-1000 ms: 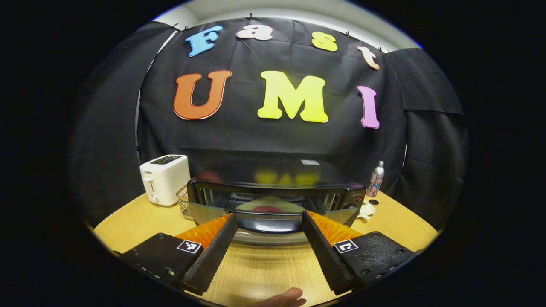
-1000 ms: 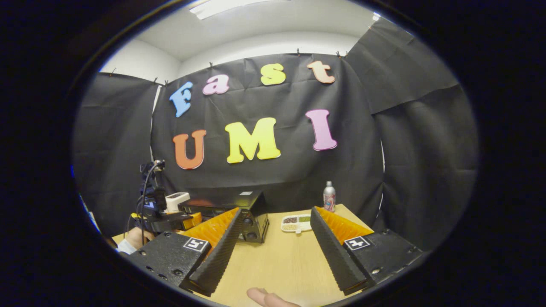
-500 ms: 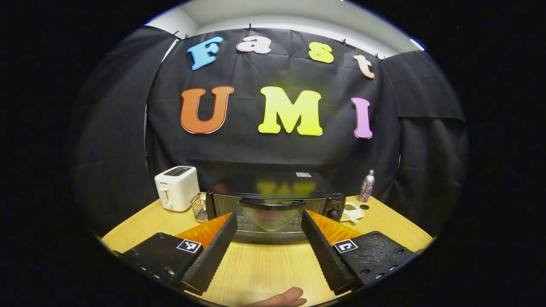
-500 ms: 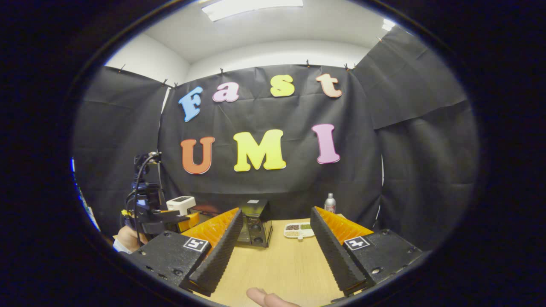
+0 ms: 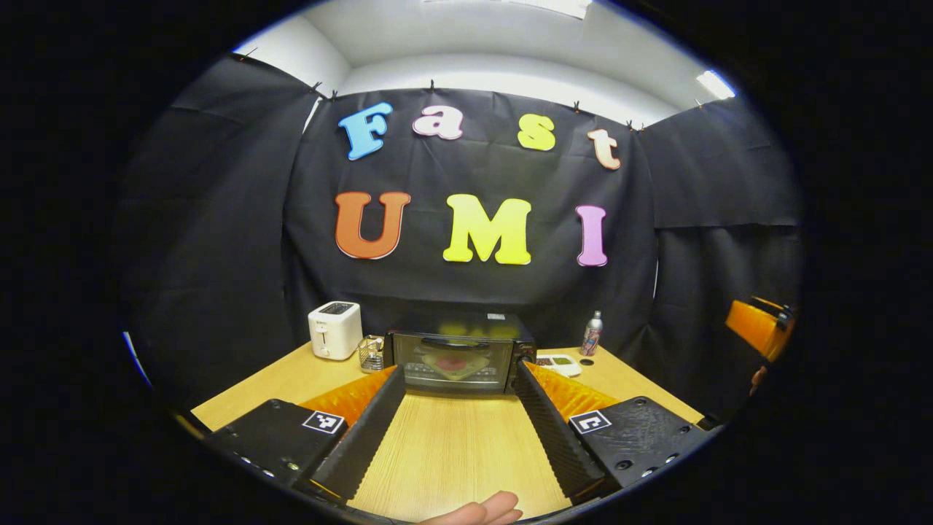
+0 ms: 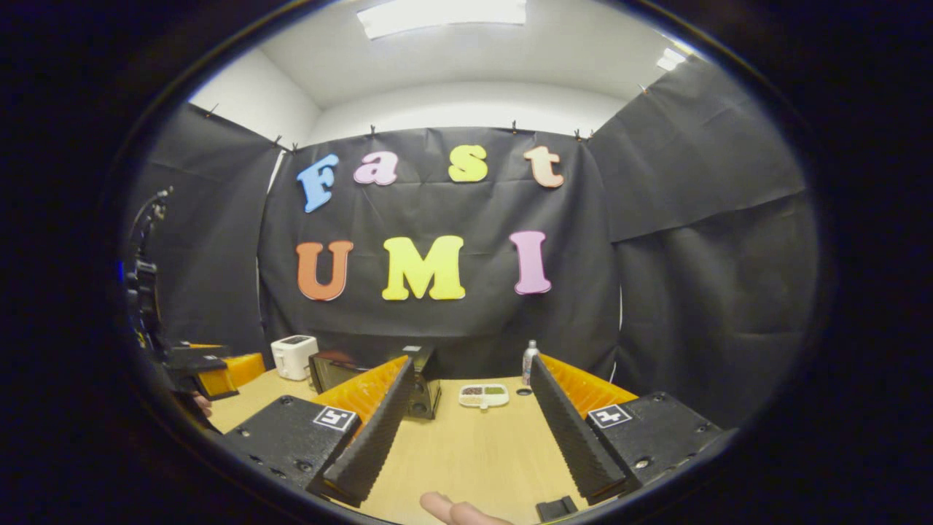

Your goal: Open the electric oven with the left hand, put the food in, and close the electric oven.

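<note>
A light wooden table stands in front of a black cloth wall. Reading from left to right in the left gripper view: a white two-slot toaster sits at the back left of the table, with small dark writing on its front that is too small to read. Just beside it on the right is a small wire mesh basket. Next comes the black electric oven, in the middle of the table at the back, with its glass door shut. Through the glass there shows a pale plate with something reddish on it, resting on the rack inside. A small white label on the oven's top cannot be read. To the right of the oven lies a white divided tray with dark and green fillings, and behind it stands a slim metal bottle with a coloured wrapper, upright; its print cannot be read.

The left gripper is well back from the oven, its two fingers spread wide and holding nothing, with bare table between them. Each finger mount carries a small square black-and-white marker.

In the right gripper view, the right gripper is likewise spread wide and empty above the table, with the oven's side beyond its left finger. A fingertip shows at the bottom edge.
</note>
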Tool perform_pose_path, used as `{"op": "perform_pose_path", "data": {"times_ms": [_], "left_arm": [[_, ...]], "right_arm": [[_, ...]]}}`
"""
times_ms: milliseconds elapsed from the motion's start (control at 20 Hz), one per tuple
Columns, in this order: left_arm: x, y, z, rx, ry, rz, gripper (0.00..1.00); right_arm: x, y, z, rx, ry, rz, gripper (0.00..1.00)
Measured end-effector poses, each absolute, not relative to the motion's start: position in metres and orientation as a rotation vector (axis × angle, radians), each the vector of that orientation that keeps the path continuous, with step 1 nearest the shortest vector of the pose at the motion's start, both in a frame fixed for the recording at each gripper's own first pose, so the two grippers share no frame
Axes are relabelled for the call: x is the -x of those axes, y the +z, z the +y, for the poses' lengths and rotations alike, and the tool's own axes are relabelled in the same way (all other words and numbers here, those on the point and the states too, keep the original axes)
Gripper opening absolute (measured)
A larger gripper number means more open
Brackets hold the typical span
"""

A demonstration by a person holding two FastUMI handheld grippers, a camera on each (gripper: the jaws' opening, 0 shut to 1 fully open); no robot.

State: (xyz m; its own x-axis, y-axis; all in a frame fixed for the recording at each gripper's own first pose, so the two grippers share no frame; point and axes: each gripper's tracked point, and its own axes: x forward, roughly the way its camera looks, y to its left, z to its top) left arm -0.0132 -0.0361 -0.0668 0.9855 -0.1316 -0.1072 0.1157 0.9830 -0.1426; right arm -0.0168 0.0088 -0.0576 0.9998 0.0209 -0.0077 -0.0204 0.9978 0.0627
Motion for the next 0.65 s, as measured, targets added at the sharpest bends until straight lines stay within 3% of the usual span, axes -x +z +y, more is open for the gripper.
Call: {"op": "perform_pose_path", "data": {"times_ms": [200, 250, 300, 350, 600, 650], "left_arm": [[0.03, -0.059, -0.026, 0.117, -0.086, 0.082, 0.96], [0.029, -0.062, -0.023, 0.107, -0.076, 0.085, 0.96], [0.028, -0.065, -0.023, 0.097, -0.071, 0.092, 0.96], [0.027, -0.067, -0.022, 0.089, -0.066, 0.094, 0.96], [0.025, -0.073, -0.011, 0.102, -0.037, 0.091, 0.96], [0.024, -0.071, -0.011, 0.108, -0.035, 0.087, 0.96]], "right_arm": [[0.012, -0.065, 0.015, -0.04, 0.028, 0.027, 0.96], [0.011, -0.069, 0.018, -0.03, 0.033, 0.037, 1.0], [0.011, -0.073, 0.018, -0.025, 0.035, 0.044, 0.96], [0.01, -0.075, 0.017, -0.022, 0.032, 0.045, 1.0], [0.007, -0.079, 0.01, -0.032, 0.016, 0.061, 0.96], [0.007, -0.079, 0.01, -0.041, 0.017, 0.064, 1.0]]}}
